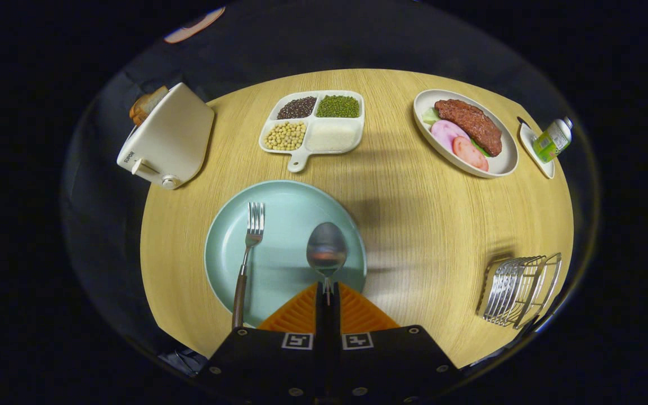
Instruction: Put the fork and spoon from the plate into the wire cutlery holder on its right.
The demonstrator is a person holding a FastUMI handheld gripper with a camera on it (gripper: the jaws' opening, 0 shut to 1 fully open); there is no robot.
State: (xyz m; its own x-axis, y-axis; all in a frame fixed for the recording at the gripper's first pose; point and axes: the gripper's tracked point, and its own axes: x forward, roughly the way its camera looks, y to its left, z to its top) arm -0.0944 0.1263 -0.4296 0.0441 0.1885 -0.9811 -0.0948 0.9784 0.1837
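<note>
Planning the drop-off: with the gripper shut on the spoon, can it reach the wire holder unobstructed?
Probably yes. The gripper grips the steel spoon over the pale green plate; bare wooden table lies between it and the wire cutlery holder.

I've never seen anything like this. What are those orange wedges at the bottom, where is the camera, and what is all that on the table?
The camera rides on a hand-held gripper and looks forward along its two orange fingers. The jaws are closed on the handle of a spoon, whose bowl sticks out ahead over a blue plate. A fork lies on that plate, left of the spoon. To the right stands the wire holder meant for both. Beyond the plate lie a tray of grains, a dish of meat, a toaster and a small bottle.
</note>
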